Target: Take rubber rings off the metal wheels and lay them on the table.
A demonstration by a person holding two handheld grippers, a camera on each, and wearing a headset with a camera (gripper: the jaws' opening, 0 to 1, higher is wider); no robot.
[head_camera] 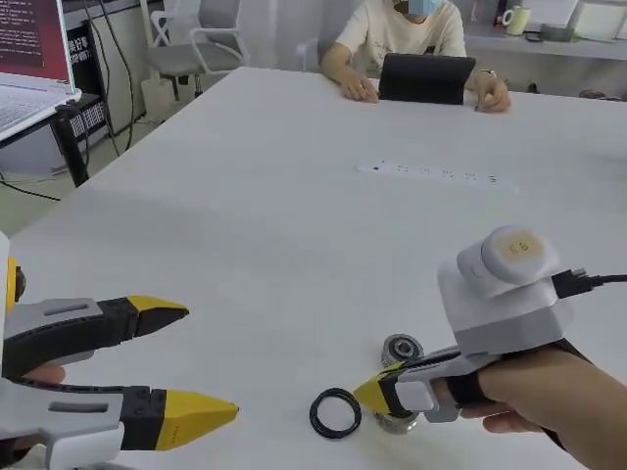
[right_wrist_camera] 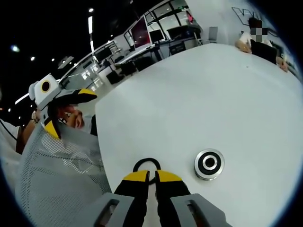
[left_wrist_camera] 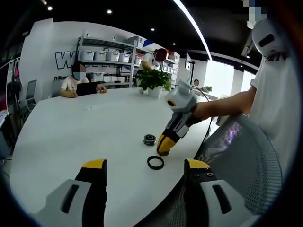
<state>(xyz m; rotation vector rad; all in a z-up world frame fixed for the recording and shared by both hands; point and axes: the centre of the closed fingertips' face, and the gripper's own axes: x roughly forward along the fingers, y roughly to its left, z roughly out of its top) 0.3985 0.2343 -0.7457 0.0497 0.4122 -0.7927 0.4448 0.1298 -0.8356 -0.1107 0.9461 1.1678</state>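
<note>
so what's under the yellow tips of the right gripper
A silvery metal piece, probably a wheel, peeks out beneath the right gripper, jaws together. The gripper covers most of it, so any ring on it is hidden.

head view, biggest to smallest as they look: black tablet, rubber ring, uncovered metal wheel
1. black tablet, largest despite sitting farthest
2. rubber ring
3. metal wheel, slightly smaller; it lies farther off, so unsure

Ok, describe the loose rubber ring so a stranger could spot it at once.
Start at the white table, near edge, where the right gripper points its yellow tips. The rubber ring lies flat beside them: a thin black hollow loop, unlike the solid silvery wheel nearby.
</note>
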